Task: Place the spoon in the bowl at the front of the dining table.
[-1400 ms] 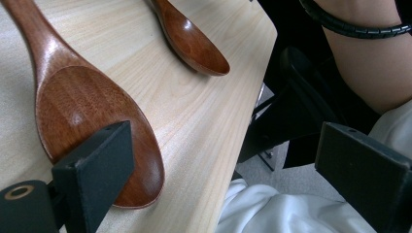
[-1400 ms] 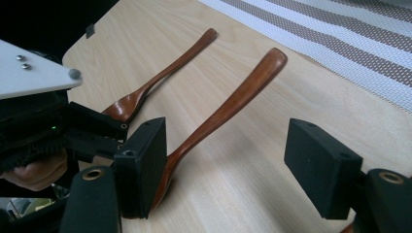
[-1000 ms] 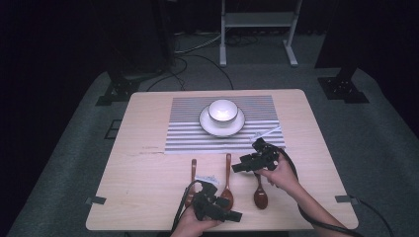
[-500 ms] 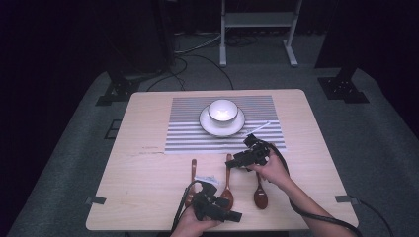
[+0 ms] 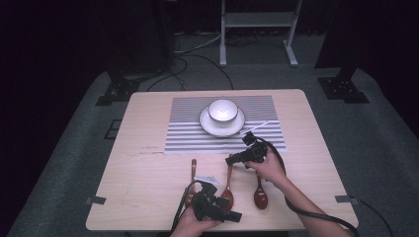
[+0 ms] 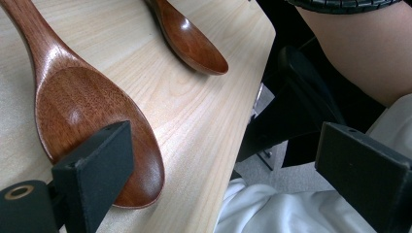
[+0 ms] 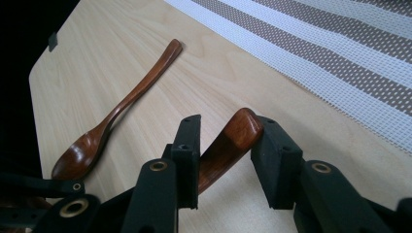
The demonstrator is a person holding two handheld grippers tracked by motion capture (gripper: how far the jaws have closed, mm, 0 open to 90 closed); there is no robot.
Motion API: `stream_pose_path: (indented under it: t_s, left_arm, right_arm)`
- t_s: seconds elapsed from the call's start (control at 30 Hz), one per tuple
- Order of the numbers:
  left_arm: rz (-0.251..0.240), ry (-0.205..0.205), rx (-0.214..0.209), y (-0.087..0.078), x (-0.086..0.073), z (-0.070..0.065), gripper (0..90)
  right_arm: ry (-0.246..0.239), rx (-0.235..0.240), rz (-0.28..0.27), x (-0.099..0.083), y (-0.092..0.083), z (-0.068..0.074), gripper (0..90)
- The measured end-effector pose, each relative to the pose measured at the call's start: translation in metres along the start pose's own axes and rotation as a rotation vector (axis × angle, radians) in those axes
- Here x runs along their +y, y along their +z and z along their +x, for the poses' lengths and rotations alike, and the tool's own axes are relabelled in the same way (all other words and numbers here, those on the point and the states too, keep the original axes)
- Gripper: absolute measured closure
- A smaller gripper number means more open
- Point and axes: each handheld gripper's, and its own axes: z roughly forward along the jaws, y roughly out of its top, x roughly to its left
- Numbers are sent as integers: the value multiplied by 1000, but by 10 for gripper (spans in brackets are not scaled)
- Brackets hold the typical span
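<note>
Pale wood table carries no readable writing, nor do the tools. The right gripper has just been closing, its jaws now around the tip of the middle spoon's handle; whether the pads press it I cannot tell. Beyond it to the left lies another spoon, a striped mat to its right, while the left gripper gapes open beside the middle spoon's bowl.

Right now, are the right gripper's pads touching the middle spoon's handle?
Touching. In the right gripper view the right gripper has just been closing and both pads meet the tip of the middle spoon's handle, with no gap on either side.
</note>
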Motion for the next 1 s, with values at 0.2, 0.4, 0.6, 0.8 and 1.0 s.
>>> stream_pose_path:
  t_s: [0.2, 0.4, 0.6, 0.8, 1.0]
  left_arm:
    - [3, 3, -1, 0, 0, 0, 60]
    - [3, 7, 4, -1, 1, 1, 59]
    - [-12, 6, 5, -2, 1, 1, 59]
    - [-23, 9, 18, -4, 1, 2, 59]
    - [-75, 34, 26, -13, 4, -4, 59]
  right_arm:
    - [27, 37, -23, 2, -5, 2, 691]
    - [63, 90, -40, 5, -9, 4, 740]
    - [90, 153, -66, 8, -13, 7, 795]
    - [105, 213, -79, 13, -17, 9, 832]
    - [90, 217, -98, 19, -23, 13, 832]
